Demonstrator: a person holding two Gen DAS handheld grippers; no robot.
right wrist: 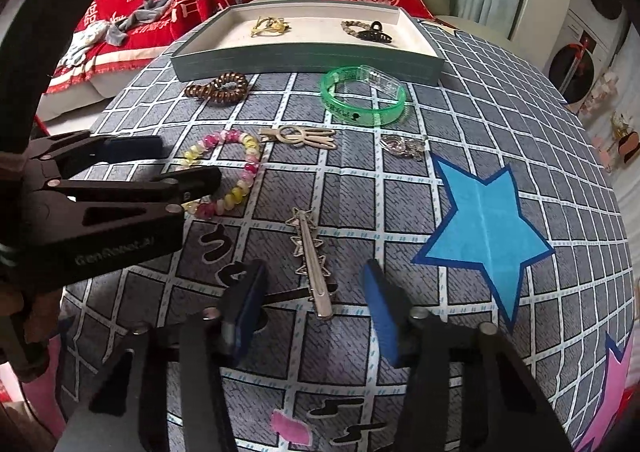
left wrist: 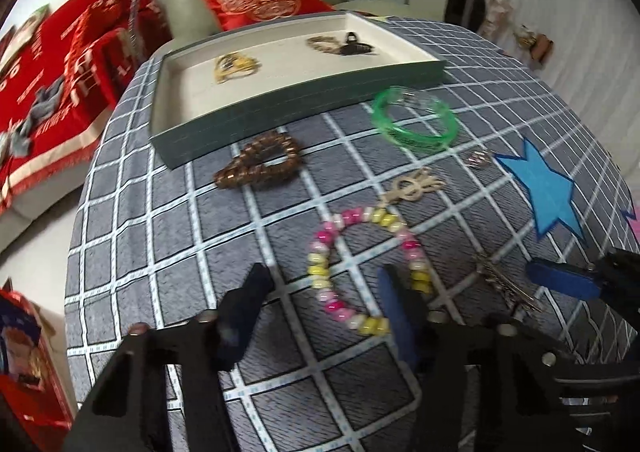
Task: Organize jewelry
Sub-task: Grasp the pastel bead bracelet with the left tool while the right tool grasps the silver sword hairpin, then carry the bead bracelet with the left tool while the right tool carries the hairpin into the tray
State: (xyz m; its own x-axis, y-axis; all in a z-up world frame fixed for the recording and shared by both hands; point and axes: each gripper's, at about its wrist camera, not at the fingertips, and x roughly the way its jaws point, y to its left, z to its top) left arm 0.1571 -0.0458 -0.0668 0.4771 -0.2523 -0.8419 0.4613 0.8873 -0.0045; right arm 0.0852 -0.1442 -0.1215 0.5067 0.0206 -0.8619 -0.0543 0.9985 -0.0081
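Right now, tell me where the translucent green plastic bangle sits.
The translucent green plastic bangle lies on the grey checked cloth just in front of the grey-green tray, near its right end, with the coiled brown hair tie to its left.

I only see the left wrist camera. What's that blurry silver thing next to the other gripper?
Observer: A silver hair clip with little stars, lying untouched between the right gripper's open fingers.
Operator: Where's my gripper on the bead bracelet?
Observer: The left gripper has one finger across its edge and the other outside the loop.
Operator: Anything else hidden?
Observer: A pink patch on the cloth, closer to the camera than the clip.
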